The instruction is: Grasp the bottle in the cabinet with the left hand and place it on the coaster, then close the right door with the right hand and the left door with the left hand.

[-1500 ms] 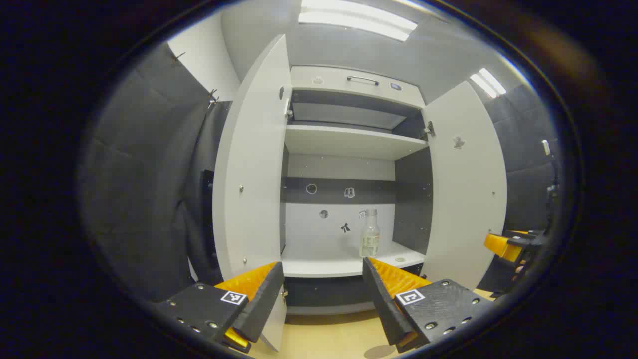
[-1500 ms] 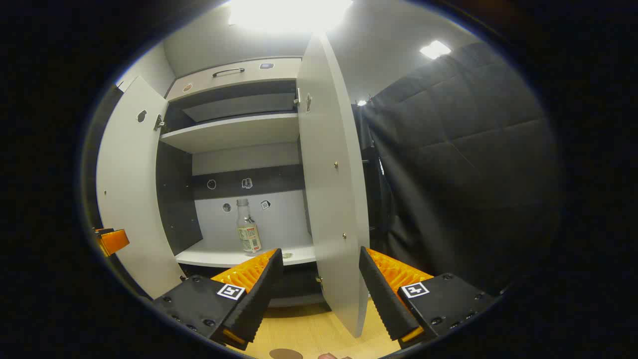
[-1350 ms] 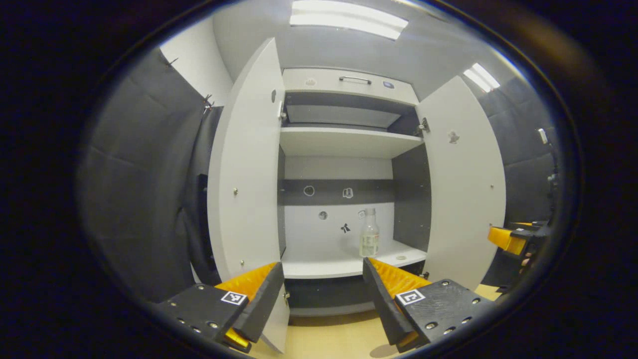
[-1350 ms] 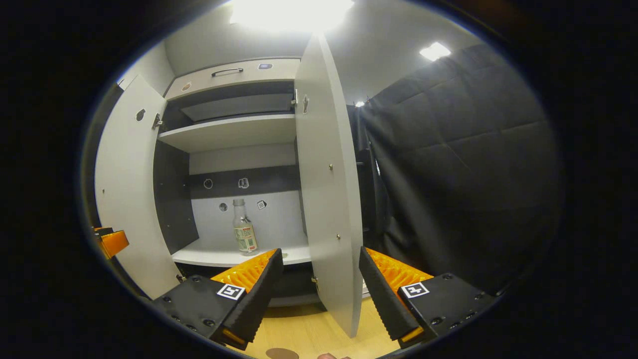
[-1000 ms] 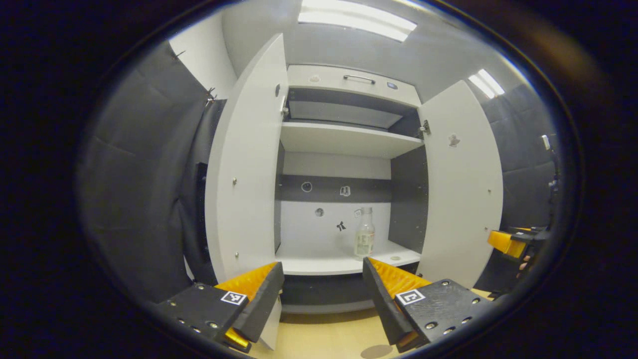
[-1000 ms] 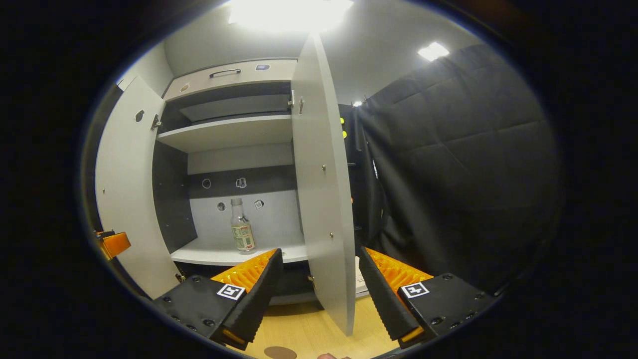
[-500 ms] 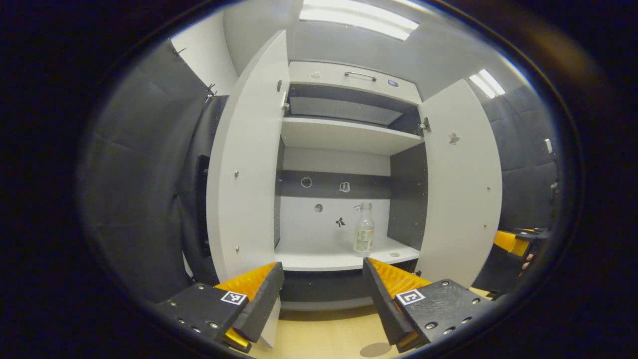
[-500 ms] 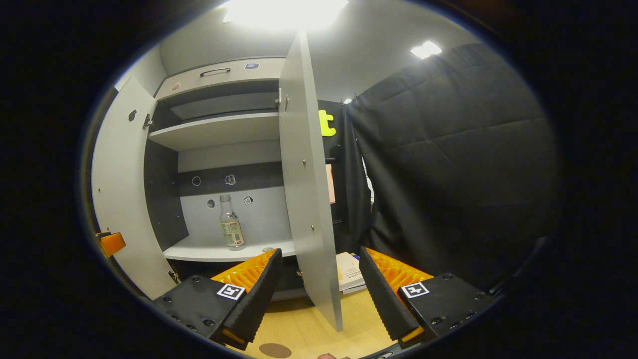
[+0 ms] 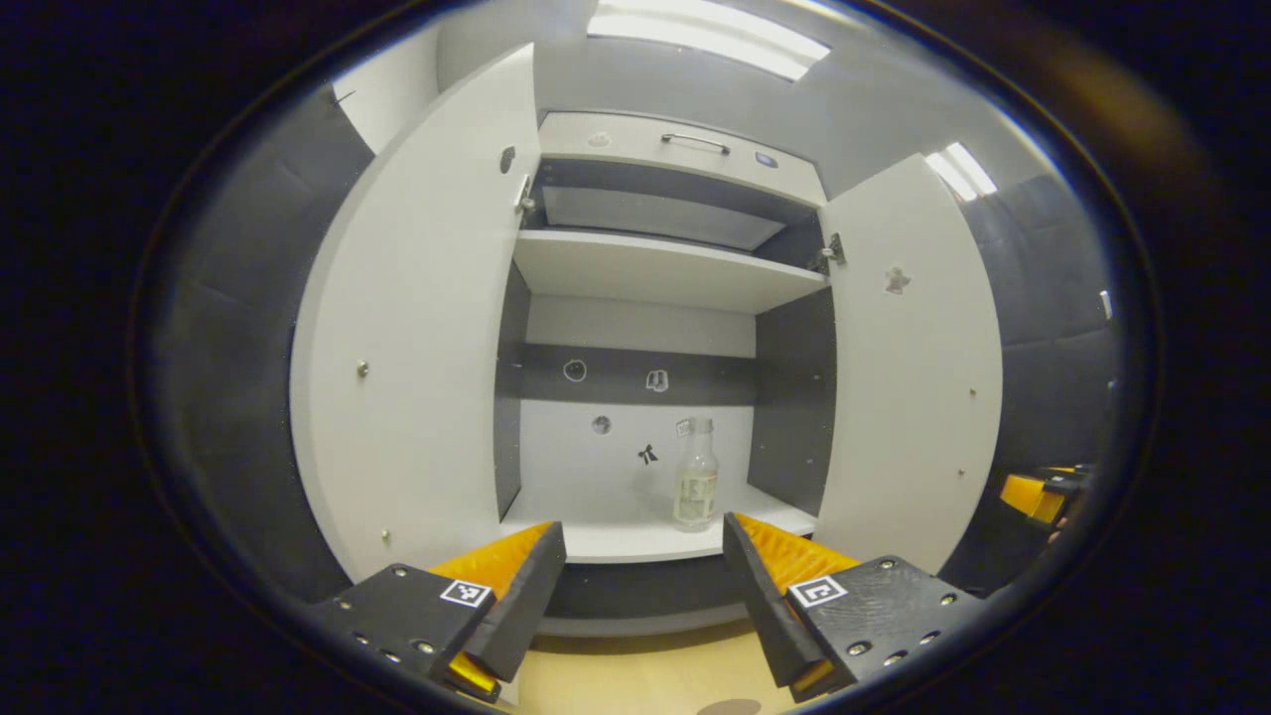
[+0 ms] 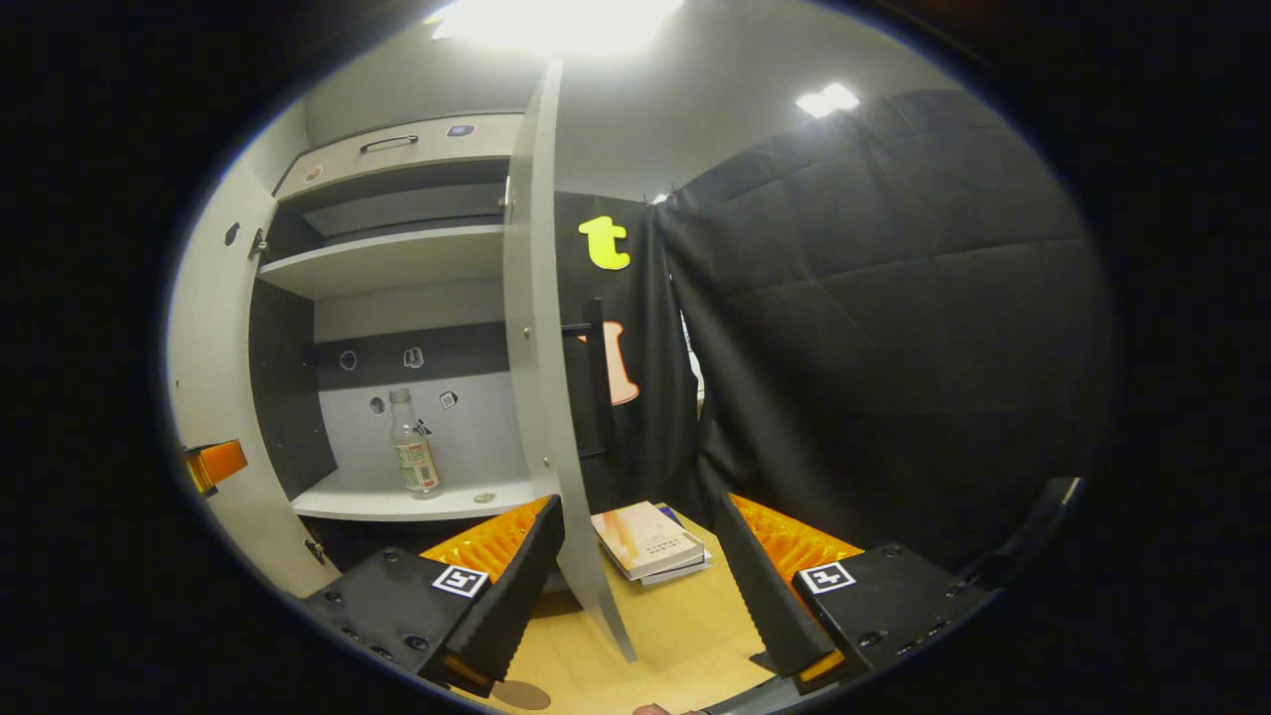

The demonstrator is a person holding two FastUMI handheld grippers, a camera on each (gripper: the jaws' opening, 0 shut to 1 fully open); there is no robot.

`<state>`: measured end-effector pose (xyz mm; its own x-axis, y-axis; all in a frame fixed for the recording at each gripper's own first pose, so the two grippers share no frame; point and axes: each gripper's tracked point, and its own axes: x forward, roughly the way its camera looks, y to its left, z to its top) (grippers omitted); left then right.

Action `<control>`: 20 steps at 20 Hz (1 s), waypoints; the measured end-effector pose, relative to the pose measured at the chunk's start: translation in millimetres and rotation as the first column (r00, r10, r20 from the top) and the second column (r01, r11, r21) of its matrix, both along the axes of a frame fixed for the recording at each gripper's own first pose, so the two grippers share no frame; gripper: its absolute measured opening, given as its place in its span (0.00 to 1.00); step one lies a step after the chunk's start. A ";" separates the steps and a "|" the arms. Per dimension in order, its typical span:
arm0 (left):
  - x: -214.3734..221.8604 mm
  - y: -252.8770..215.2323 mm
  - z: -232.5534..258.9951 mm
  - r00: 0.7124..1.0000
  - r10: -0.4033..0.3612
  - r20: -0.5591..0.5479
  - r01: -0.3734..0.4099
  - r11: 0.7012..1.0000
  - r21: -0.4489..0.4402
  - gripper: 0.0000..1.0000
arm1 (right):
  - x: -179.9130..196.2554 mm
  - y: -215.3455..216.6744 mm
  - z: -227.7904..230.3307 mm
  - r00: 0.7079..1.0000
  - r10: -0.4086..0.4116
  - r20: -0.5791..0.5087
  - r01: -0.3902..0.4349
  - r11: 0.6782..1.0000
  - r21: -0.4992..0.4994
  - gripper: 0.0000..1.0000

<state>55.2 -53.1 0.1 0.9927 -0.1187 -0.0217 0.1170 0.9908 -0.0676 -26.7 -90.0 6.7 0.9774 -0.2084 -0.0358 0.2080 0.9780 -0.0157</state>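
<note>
Clear bottle (image 9: 696, 475) stands upright on the cabinet's lower shelf (image 9: 635, 541), towards the right, both doors open. My left gripper (image 9: 643, 586) has jaws wide apart, empty, well short of it; right gripper (image 10: 637, 586) likewise. Looks like glass, so probably slick and breakable: I'd take the labelled body, not the neck.

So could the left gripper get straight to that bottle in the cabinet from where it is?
Probably yes. The left gripper is open and faces the cabinet, both doors stand wide, and the bottle stands upright on the lower shelf with nothing in front of it. The gripper is not yet at it.
</note>
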 end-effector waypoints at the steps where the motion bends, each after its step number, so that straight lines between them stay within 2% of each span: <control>1: 8.3 -4.8 2.1 1.000 -0.007 0.002 0.007 1.000 0.001 0.96 | 0.5 -9.5 3.2 1.000 -0.018 0.000 0.018 1.000 -0.003 0.92; 5: 47.4 -15.5 12.2 1.000 -0.014 0.011 0.014 1.000 0.014 0.96 | 7.5 -50.5 9.0 0.995 -0.094 0.010 0.094 0.996 0.005 0.92; 6: 58.1 -18.3 13.9 1.000 -0.016 0.008 0.016 1.000 0.003 0.92 | 9.6 -61.5 9.5 0.993 -0.115 0.012 0.114 0.993 0.011 0.92; 7: 69.3 -21.1 16.3 1.000 -0.018 0.008 0.018 1.000 -0.008 0.96 | 12.2 -70.7 10.2 0.991 -0.133 0.014 0.133 0.991 0.022 0.92; 9: 90.8 -25.8 21.2 1.000 -0.012 0.009 0.013 1.000 -0.028 0.92 | 19.3 -87.9 10.3 0.986 -0.167 0.021 0.166 0.985 0.042 0.92; 11: 113.8 -29.8 24.1 1.000 -0.007 0.009 0.007 0.999 -0.038 0.96 | 25.3 -106.8 14.0 0.981 -0.193 0.030 0.192 0.980 0.051 0.92; 12: 125.2 -31.6 26.0 1.000 -0.002 0.009 0.002 0.999 -0.038 0.96 | 30.7 -113.6 13.9 0.978 -0.204 0.033 0.202 0.978 0.053 0.98; 14: 146.7 -33.8 27.6 1.000 0.008 0.010 -0.008 0.999 -0.032 0.92 | 39.6 -127.6 17.7 0.974 -0.224 0.043 0.222 0.974 0.057 0.98; 15: 155.4 -35.1 26.3 1.000 0.013 0.010 -0.013 1.000 -0.027 0.96 | 43.0 -135.9 19.3 0.970 -0.237 0.050 0.234 0.971 0.054 0.98; 18: 184.5 -41.1 24.1 1.000 0.015 0.000 -0.015 1.000 -0.016 0.92 | 53.9 -152.9 16.0 0.962 -0.267 0.055 0.264 0.963 0.054 0.98; 19: 192.8 -44.3 22.8 1.000 0.012 0.001 -0.012 1.000 -0.013 0.96 | 56.4 -157.9 15.4 0.959 -0.276 0.056 0.273 0.960 0.055 0.98; 20: 201.0 -47.2 21.1 1.000 0.009 -0.001 -0.009 1.000 -0.013 0.92 | 59.1 -162.1 13.9 0.957 -0.284 0.054 0.281 0.958 0.055 0.98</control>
